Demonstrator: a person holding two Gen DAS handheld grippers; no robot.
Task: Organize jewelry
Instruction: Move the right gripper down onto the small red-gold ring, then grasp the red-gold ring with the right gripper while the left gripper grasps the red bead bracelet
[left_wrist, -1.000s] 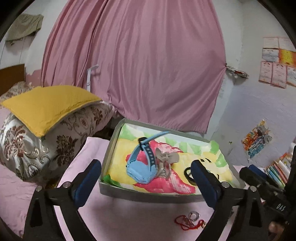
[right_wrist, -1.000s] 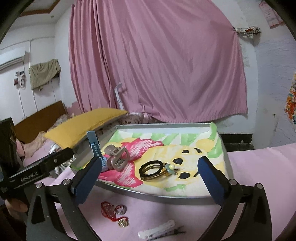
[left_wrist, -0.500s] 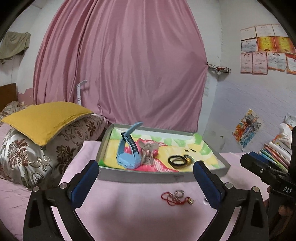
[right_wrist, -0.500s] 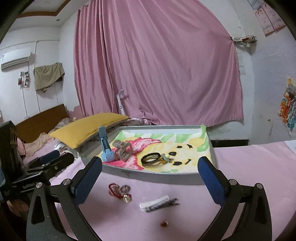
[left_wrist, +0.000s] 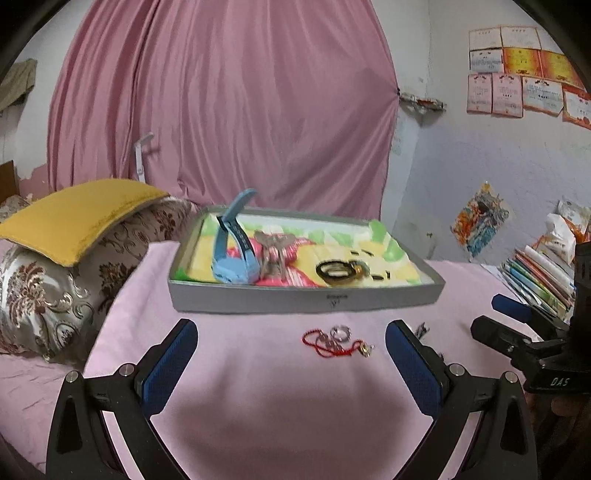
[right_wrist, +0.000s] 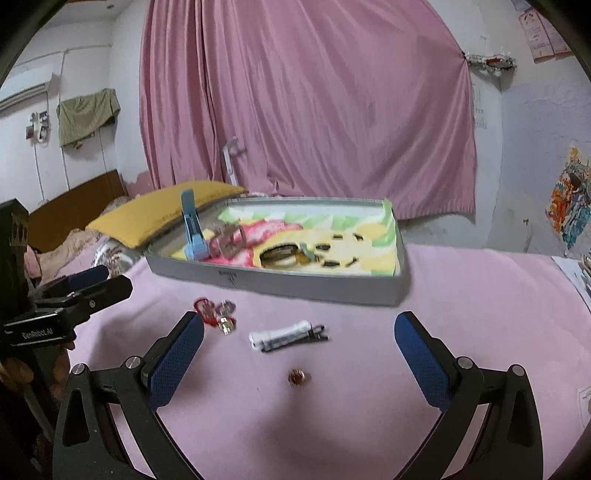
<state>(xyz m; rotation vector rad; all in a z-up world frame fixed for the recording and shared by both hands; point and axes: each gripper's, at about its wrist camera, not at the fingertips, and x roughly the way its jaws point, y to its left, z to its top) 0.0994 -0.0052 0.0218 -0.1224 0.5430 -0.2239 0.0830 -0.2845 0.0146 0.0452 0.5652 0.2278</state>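
Three loose pieces lie ahead of both wide-open, empty grippers, outside the tray (right_wrist: 280, 286).
Centre right gripper (right_wrist: 298, 354) on hair clip (right_wrist: 288, 336) just ahead; left gripper (left_wrist: 291, 363) takes red cord bracelet (left_wrist: 334, 341).

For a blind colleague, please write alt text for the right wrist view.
The open right gripper hovers over a pink cloth with a white hair clip, a small ring and a red cord; behind them is a grey tray.

Legible markings on the two grippers.
"DAS" on the right gripper (left_wrist: 532, 328); seemingly "GenRobot.AI" on the left gripper (right_wrist: 74, 291).
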